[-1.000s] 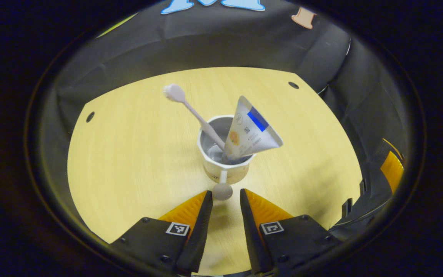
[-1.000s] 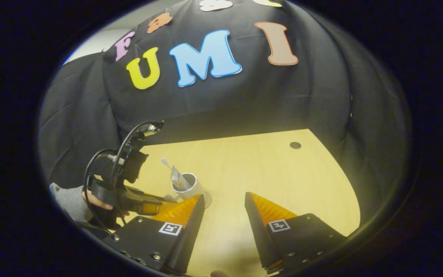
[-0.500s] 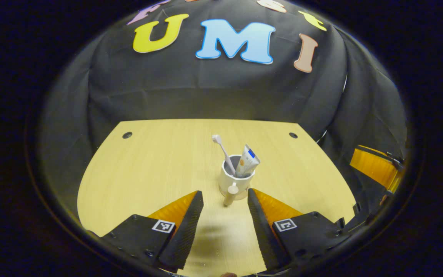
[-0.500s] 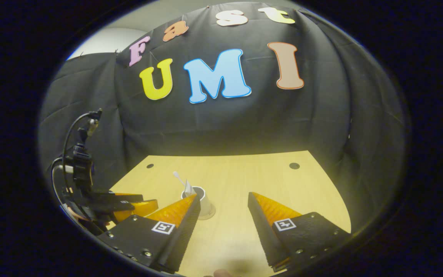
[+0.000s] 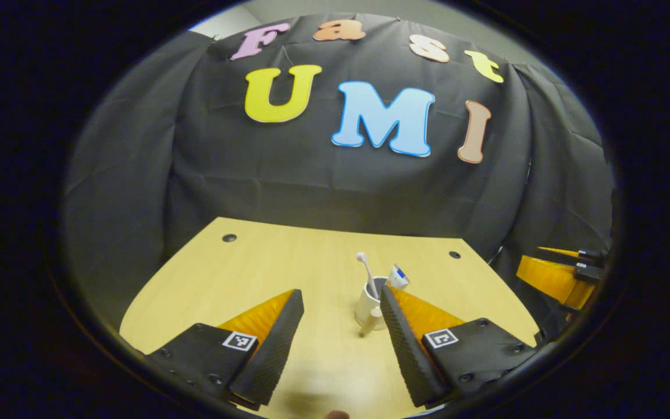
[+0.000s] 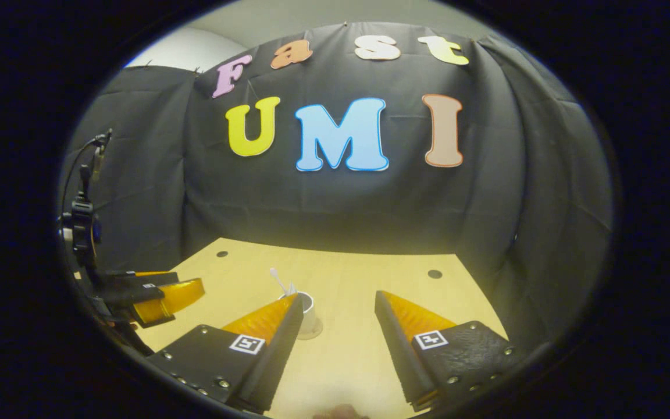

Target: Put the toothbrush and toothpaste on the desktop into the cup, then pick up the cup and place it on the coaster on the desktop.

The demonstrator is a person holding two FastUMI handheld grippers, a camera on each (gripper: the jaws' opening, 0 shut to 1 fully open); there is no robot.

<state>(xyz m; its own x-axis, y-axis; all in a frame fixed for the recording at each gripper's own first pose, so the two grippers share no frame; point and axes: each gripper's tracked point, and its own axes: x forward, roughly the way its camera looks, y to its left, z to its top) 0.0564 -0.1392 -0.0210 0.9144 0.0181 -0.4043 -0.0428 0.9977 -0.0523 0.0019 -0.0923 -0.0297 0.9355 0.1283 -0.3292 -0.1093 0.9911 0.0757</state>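
Cup (image 5: 368,304) sits on the coaster (image 6: 312,333) mid-desk with toothbrush (image 5: 366,269) and toothpaste (image 5: 398,276) leaning inside, so looks done, both left gripper (image 5: 339,302) and right gripper (image 6: 335,305) gaping open, holding nothing, near the cup.

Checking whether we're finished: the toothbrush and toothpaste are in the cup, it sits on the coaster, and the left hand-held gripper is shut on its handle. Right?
Not quite. In the left gripper view the left hand-held gripper is open, short of the cup. The toothbrush and toothpaste are inside, and the right gripper view shows the coaster beneath.
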